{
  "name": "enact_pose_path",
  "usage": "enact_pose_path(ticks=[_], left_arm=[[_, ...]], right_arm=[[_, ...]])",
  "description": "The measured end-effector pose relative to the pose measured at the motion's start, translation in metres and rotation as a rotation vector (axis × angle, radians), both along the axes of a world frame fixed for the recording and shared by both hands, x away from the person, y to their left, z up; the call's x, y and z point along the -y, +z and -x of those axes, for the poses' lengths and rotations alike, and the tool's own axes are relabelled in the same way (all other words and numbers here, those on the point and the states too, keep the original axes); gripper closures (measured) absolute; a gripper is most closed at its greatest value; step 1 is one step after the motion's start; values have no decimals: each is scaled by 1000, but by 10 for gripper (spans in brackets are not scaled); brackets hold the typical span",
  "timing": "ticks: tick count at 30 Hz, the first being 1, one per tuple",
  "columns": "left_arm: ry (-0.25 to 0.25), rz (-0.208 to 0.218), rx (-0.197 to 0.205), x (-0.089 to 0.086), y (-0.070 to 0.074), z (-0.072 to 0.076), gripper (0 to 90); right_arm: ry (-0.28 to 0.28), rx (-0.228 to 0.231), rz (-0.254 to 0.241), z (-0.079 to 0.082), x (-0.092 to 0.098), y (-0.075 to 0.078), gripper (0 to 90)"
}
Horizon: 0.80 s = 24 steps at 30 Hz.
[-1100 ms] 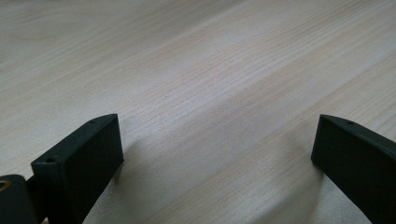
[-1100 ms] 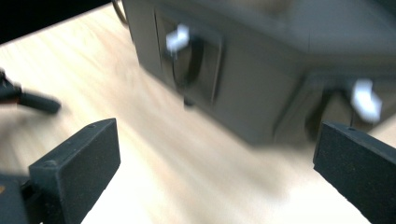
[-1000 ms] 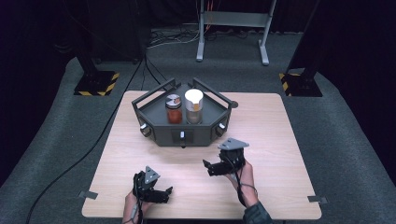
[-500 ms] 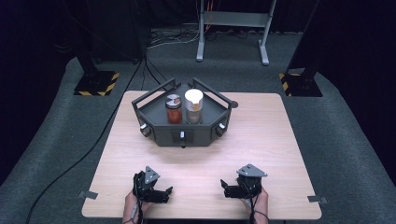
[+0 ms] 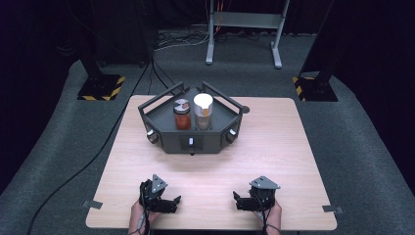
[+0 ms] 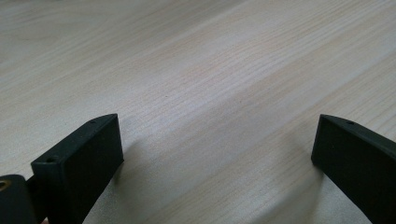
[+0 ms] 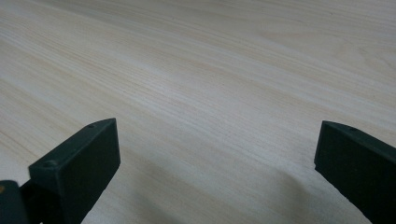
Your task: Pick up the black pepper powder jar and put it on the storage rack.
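A: Currently hidden or cut off?
B: Lower halves of both hands, cropped by the bottom edge of the high view. Far jaw of each gripper cut by the frame edge in both gripper views. Contents of the white-lidded jar (image 5: 202, 111) hard to make out; labels too small to read. Front panel detail of the dark tray (image 5: 169, 143) blurred.

A: Left gripper (image 5: 172, 203) status?
B: Resting low at the near left of the tabletop (image 5: 274, 142). Jaws spread wide, nothing between them. Bare wood grain between the two black jaws in the left gripper view (image 6: 215, 154).

A: Right gripper (image 5: 238, 201) status?
B: Resting low at the near right of the tabletop. Jaws spread wide, holding nothing. Bare wood between them in the right gripper view (image 7: 217, 158).

A: Location of the jars?
B: Upright, side by side in the dark tray at the far middle of the tabletop. Orange jar (image 5: 182, 114) on the left, white-lidded jar just beside it on the right. Contact between the two: cannot tell. Well apart from both grippers.

A: Difference from earlier frames?
B: Right gripper pulled back from mid-table, one second ago, to the near edge; roughly the same place half a second ago. Left gripper unchanged. Jars and tray unmoved.
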<state>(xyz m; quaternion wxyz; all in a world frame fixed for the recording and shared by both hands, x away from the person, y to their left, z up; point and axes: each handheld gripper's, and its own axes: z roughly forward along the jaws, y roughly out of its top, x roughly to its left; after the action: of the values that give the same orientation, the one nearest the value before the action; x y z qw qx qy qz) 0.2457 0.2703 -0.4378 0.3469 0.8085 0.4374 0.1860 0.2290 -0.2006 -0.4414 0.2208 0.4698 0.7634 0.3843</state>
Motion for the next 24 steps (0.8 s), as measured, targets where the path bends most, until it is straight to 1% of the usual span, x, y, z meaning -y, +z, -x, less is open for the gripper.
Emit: enact_pose_path(ticks=[2,8,10,14,24], left_arm=[[0,0,0,0,0,0,16],[0,0,0,0,0,0,16],[0,0,0,0,0,0,16],[0,0,0,0,0,0,16],[0,0,1,0,0,0,16]], right_arm=[[-5,11,-3,2,1,-1,0],[-7,10,-10,1,3,-2,0],[-13,14,-3,2,1,-2,0],[-9,18,27,2,-4,-1,0],[-5,15,25,1,-4,-1,0]])
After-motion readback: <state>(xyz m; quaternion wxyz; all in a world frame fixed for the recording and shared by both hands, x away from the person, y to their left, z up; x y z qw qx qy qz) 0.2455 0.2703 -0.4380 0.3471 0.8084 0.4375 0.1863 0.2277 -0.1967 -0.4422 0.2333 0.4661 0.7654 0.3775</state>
